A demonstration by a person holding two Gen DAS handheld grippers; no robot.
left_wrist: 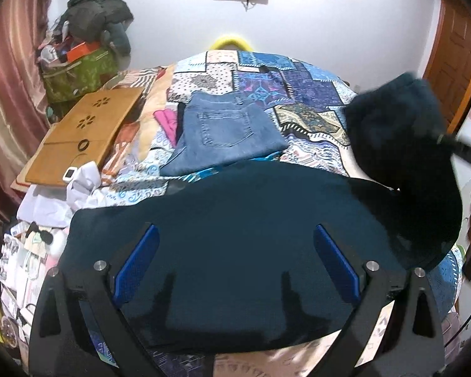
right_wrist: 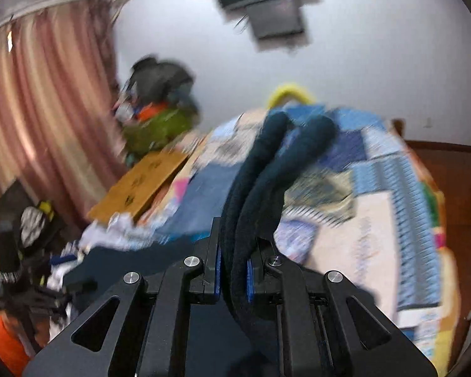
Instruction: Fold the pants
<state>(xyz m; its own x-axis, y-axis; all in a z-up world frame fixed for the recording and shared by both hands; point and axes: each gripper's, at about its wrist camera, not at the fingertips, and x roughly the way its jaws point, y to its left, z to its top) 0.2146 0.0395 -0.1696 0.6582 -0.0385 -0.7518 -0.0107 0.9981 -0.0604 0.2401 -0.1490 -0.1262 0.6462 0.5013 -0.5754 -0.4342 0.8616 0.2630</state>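
Note:
Dark teal pants [left_wrist: 235, 251] lie flat across the near part of the bed. My left gripper [left_wrist: 235, 264] is open just above them, its blue pads [left_wrist: 138, 264] wide apart and empty. The right end of the pants is lifted and curls up at the right [left_wrist: 402, 144]. My right gripper [right_wrist: 233, 270] is shut on that bunched dark teal fabric [right_wrist: 260, 188], which rises between its jaws. The right wrist view is blurred.
Folded blue jeans [left_wrist: 226, 135] lie on the patchwork bedspread [left_wrist: 298, 88] beyond the pants. A brown lap board [left_wrist: 87, 138] and white clothes [left_wrist: 75, 188] sit at the left. A pile of bags [left_wrist: 84, 47] stands by the pink curtain [left_wrist: 6, 100]. A wooden door [left_wrist: 455, 62] is at the right.

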